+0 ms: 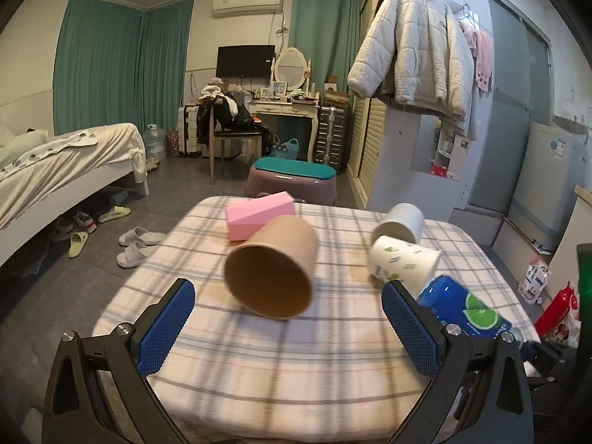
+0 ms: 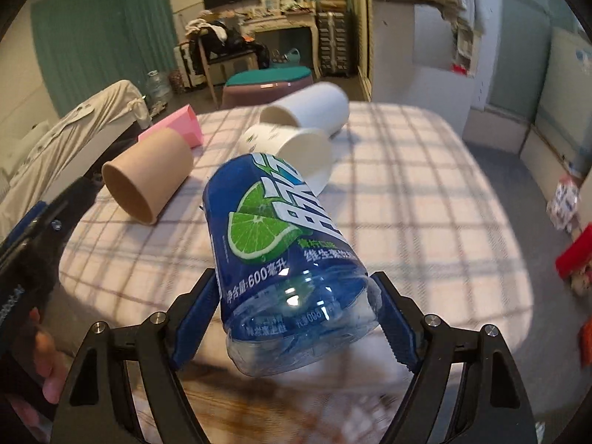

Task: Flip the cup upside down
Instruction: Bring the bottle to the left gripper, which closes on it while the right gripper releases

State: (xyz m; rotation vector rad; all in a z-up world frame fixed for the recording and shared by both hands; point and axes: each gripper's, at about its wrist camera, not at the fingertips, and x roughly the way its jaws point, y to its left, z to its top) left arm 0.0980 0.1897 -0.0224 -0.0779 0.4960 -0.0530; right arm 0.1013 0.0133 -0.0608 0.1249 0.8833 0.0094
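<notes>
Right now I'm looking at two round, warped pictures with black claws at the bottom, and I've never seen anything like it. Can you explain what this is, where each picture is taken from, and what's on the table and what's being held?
Those claws are two hand-held grippers; a person carries one in each hand. Each has a wide-angle camera looking along its fingers, which bends the picture.

One picture is from the left gripper. It is open and holds nothing, hovering over a table with a checked cloth. In front of it a brown cup lies on its side, mouth towards the camera.

The other is from the right gripper. It is shut on a blue bottle with a lime on the label, tilted above the cloth.

Also on the table: a pink box, a plain white cup and a white cup with green prints, both lying on their sides.
</notes>
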